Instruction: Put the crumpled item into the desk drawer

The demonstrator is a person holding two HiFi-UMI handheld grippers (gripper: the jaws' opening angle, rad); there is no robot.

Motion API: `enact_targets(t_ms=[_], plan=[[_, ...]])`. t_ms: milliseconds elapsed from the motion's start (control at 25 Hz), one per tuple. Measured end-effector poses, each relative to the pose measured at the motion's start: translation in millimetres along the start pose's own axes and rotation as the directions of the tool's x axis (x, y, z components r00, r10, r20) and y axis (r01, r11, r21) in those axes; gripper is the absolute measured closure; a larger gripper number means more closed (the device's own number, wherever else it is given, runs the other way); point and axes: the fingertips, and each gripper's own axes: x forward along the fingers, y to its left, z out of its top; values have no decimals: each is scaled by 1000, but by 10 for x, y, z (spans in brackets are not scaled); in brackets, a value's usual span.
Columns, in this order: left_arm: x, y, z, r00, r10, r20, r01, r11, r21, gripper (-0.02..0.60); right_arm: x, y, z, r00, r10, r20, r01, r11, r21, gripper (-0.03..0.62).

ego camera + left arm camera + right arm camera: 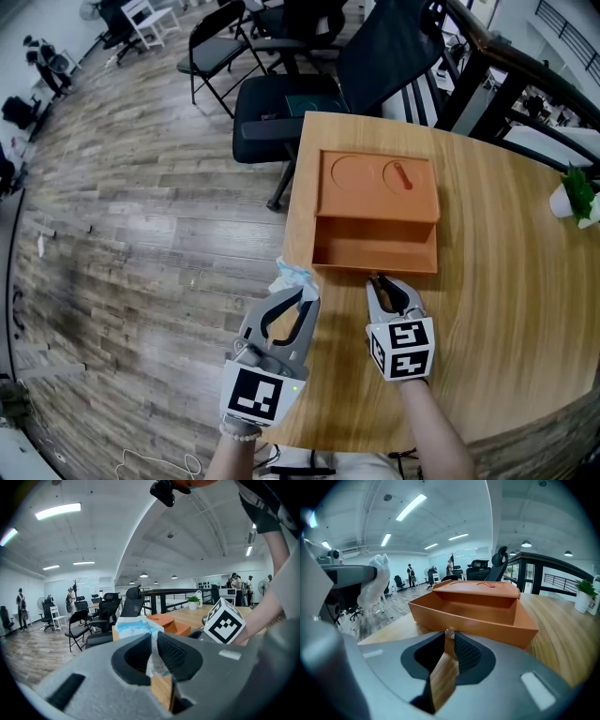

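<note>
Crumpled item [292, 274] in left hand-held gripper [302, 295], drawer [375, 263] open

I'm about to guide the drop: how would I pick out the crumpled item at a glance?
Start at the wooden table and the orange box on it, its drawer pulled open. Just left of that drawer, at the table's edge, the left gripper pinches the crumpled item. It is a white wad with pale blue streaks, the only soft, pale thing nearby.
</note>
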Motion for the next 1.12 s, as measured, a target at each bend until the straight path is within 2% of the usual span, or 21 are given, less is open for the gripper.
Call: enact_targets(t_ms=[360,600,720,920,1120], plan=[[-23,5,-7,1000,5,2,-5,1000,-5,534,-42,71,-62,1000,23,-7,-23,1000,-13,526],[-35,17,64,1000,-1,12,2,1000,-9,534,-138,81,-127,999,44,-12,-44,999,10,507],[-22,-13,134,1000,-10,11,9,1000,16,534,-282,43,-140,999,44,6,-44,999,13,583],[-7,-78,237,999,-26,20,25,999,38,534,-536,-6,-85,998,36,45,-36,999,2,589],[-3,-151,354,998,-53,21,51,996,74,534,-888,-75,166,993,9,114,-9,1000,3,589]])
